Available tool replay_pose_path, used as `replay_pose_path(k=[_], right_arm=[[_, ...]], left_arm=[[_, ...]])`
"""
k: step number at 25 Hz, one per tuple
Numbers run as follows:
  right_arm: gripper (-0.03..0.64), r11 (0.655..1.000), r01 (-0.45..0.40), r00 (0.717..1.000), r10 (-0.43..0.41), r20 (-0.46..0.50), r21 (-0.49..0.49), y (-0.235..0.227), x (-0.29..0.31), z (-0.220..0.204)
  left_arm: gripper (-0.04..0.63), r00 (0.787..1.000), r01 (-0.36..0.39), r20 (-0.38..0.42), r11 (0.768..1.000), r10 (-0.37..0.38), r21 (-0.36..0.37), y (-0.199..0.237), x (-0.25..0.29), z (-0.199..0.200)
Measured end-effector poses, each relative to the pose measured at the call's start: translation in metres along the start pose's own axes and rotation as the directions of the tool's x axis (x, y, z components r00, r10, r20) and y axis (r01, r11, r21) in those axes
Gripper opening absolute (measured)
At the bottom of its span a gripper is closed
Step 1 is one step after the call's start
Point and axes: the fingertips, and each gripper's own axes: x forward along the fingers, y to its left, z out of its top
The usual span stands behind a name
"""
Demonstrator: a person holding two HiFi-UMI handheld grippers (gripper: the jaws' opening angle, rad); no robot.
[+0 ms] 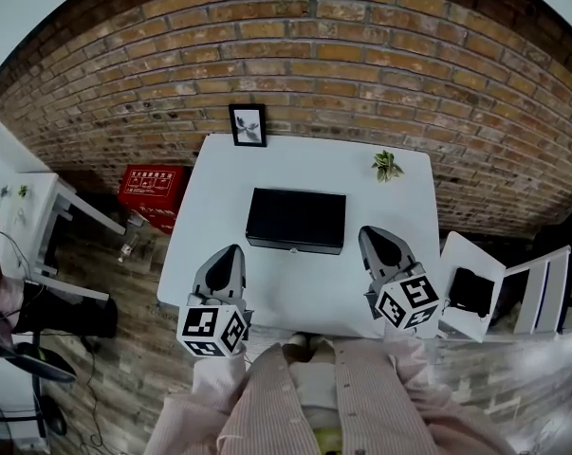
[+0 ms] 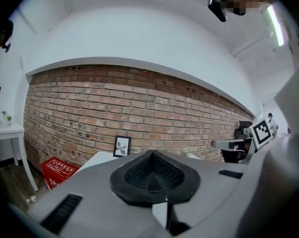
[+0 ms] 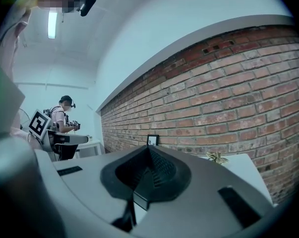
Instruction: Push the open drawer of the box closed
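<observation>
The black box [image 1: 295,220] sits in the middle of the white table [image 1: 399,197]. Its front faces 6 o'clock. The left gripper [image 1: 229,256] is at 7 o'clock from the box and the right gripper [image 1: 377,240] is at 5 o'clock. Neither touches it. The 2 grippers are clenched tight and hold nothing. A picture [image 1: 248,125] stands at 11 o'clock and a plant [image 1: 387,165] at 1 o'clock.
</observation>
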Motion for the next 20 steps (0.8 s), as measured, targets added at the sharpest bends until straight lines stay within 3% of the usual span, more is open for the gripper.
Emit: replay_pose_path(k=[20], right_arm=[[0.003, 1.000, 0.012, 0.999, -0.012, 0.033, -0.005, 0.001, -0.003, 0.013]], left_arm=[[-0.005, 0.998, -0.062, 0.019, 0.998, 0.062, -0.001, 0.019, -0.019, 0.008]])
